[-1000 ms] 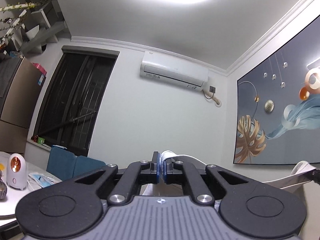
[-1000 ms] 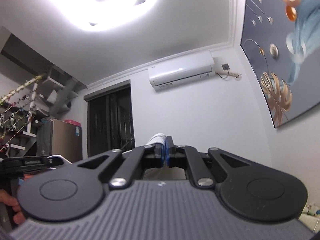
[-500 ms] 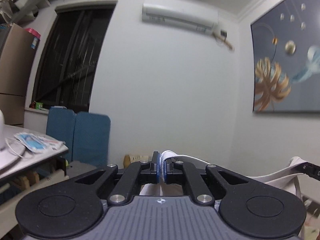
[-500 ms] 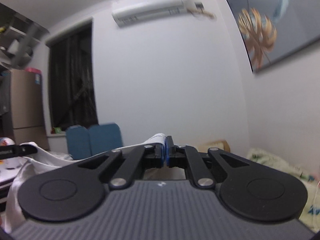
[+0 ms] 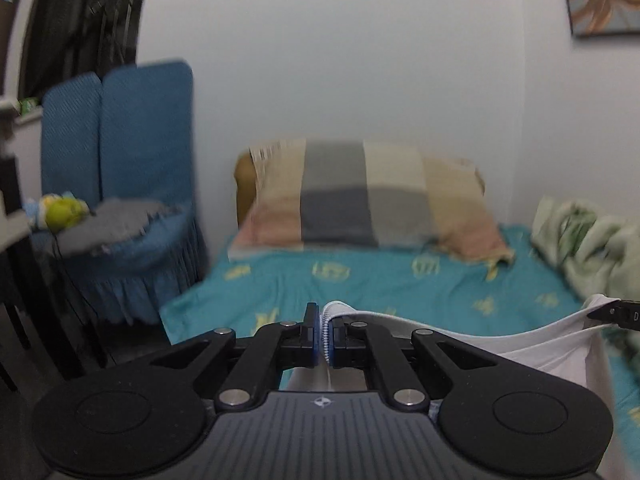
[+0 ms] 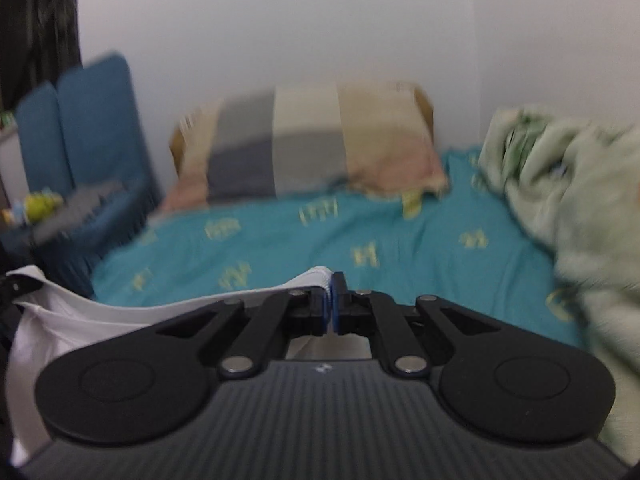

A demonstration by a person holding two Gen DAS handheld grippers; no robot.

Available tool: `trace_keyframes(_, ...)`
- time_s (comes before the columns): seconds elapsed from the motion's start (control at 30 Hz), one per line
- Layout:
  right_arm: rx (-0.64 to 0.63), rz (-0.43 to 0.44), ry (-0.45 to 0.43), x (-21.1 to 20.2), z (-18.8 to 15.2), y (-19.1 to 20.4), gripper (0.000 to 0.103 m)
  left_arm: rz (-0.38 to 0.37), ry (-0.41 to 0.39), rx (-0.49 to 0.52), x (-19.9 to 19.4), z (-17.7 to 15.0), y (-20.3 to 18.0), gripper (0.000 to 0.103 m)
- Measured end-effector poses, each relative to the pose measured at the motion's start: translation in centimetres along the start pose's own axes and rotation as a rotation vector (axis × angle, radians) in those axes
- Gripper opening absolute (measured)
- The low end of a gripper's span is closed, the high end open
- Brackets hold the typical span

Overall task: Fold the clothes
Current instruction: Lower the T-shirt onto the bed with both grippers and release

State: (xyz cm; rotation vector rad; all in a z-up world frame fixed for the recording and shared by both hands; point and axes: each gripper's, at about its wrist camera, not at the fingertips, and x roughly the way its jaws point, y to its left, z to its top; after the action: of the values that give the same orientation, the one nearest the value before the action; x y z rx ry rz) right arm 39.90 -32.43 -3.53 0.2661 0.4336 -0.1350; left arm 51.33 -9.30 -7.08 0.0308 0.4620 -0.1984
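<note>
Holding the white shirt (image 5: pixel 532 346) up over the near edge of the bed (image 5: pixel 380 284), both left tongs (image 5: pixel 326 334) and right tongs (image 6: pixel 331 304) are pinched tight on its edge. Keep it stretched and level, so it lands flat.

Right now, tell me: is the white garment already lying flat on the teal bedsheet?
No: the white garment hangs stretched between the shut left gripper and right gripper, above the teal bedsheet.
</note>
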Motion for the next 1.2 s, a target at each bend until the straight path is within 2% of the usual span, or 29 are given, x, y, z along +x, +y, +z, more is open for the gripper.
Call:
trace_keyframes(0.1,0.021,-0.009,0.110,6.2,-2.5,-0.9,0.006,-0.004,0.117,-0.036,6.0,-3.6,0.9,0.005)
trace_keyframes(0.17,0.036,-0.016,0.184,10.4,-4.2,-1.5,0.006,-0.031,0.187,-0.069,9.4,-5.2,3.0,0.006)
trace_keyframes(0.23,0.050,-0.022,0.258,14.6,-5.9,-2.2,0.007,-0.051,0.225,-0.088,11.2,-6.1,3.6,0.011)
trace_keyframes(0.27,0.066,-0.011,0.261,14.8,-6.2,-2.3,0.008,-0.061,0.236,-0.093,11.4,-6.4,4.0,0.021)
trace_keyframes(0.3,0.085,0.000,0.263,14.9,-6.0,-2.6,0.008,-0.070,0.248,-0.099,11.7,-6.6,4.4,0.027)
trace_keyframes(0.33,0.096,0.011,0.271,15.0,-5.9,-2.7,0.011,-0.079,0.258,-0.099,11.9,-6.6,4.5,0.041)
trace_keyframes(0.37,0.106,0.022,0.279,15.0,-5.7,-2.8,0.017,-0.092,0.261,-0.101,11.3,-6.3,4.5,0.054)
trace_keyframes(0.4,0.116,0.032,0.288,15.1,-5.6,-3.0,0.024,-0.110,0.260,-0.103,10.9,-6.1,4.4,0.059)
trace_keyframes(0.47,0.129,0.047,0.292,14.9,-5.2,-3.2,0.067,-0.159,0.263,-0.100,10.3,-5.8,4.4,0.082)
trace_keyframes(0.53,0.137,0.058,0.284,14.1,-4.7,-3.2,0.084,-0.198,0.255,-0.088,8.6,-4.8,4.5,0.086)
trace_keyframes(0.6,0.150,0.072,0.279,13.2,-4.2,-3.3,0.084,-0.221,0.241,-0.078,6.5,-3.8,4.6,0.088)
trace_keyframes(0.7,0.166,0.088,0.275,11.5,-3.7,-3.2,0.084,-0.251,0.210,-0.039,2.3,-2.6,4.5,0.100)
trace_keyframes(0.83,0.218,0.115,0.372,9.6,-3.3,-3.0,0.084,-0.248,0.175,0.014,-4.4,-1.3,3.9,0.102)
trace_keyframes(0.93,0.212,0.115,0.316,5.5,-3.2,-2.7,0.084,-0.236,0.169,-0.010,-9.4,-1.6,4.2,0.102)
trace_keyframes(1.03,0.199,0.126,0.326,0.9,-3.3,-2.4,0.084,-0.219,0.154,-0.046,-15.1,-2.7,5.0,0.102)
trace_keyframes(1.2,0.175,0.146,0.304,-8.2,-4.3,-1.8,0.084,-0.199,0.168,-0.192,-23.4,-6.2,7.5,0.102)
